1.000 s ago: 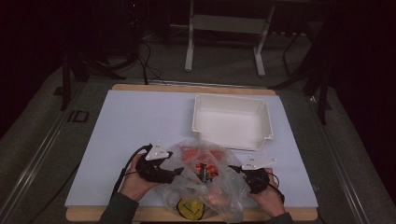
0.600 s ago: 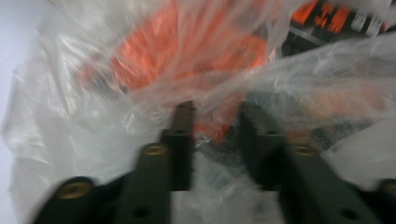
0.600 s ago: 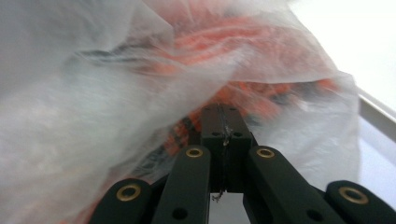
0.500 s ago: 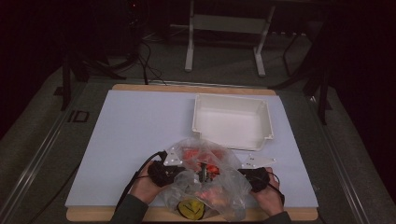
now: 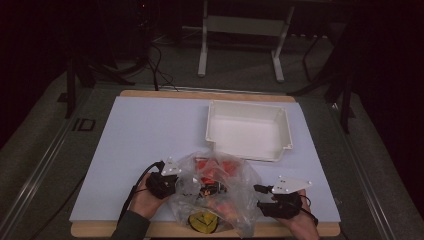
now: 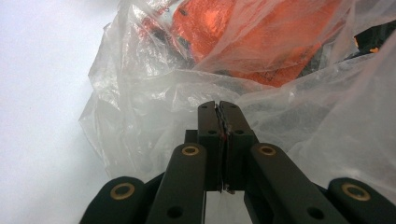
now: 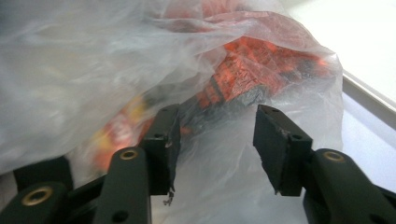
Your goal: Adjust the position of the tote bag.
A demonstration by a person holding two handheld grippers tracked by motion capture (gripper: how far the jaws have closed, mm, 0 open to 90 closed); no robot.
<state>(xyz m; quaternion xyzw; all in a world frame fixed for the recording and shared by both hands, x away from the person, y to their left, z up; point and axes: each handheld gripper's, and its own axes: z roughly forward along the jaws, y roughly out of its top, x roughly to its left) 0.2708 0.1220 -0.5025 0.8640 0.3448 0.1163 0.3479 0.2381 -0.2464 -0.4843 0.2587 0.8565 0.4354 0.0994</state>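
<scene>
A crumpled clear plastic bag [image 5: 215, 195] lies at the table's near edge, with orange packets [image 5: 215, 167] and a yellow round item [image 5: 202, 221] inside. My left gripper [image 5: 181, 185] is at the bag's left side. In the left gripper view its jaws [image 6: 218, 105] are shut on a fold of the bag's film [image 6: 154, 93], with the orange packets [image 6: 219, 28] beyond. My right gripper [image 5: 257, 192] is at the bag's right side. Its jaws [image 7: 217, 116] have just been opening. The bag [image 7: 93, 56] bulges between them, and neither pad presses on it.
An empty white tray [image 5: 247, 104] stands behind the bag at the right. Its rim [image 7: 369, 93] appears in the right gripper view. The pale mat [image 5: 150, 135] stretches bare to the left and back. The table's wooden front edge [image 5: 150, 230] runs just below the hands.
The left gripper has moved in to the bag and closed on its film. The right gripper has drawn back a little to the right, and its jaws now stand apart.
</scene>
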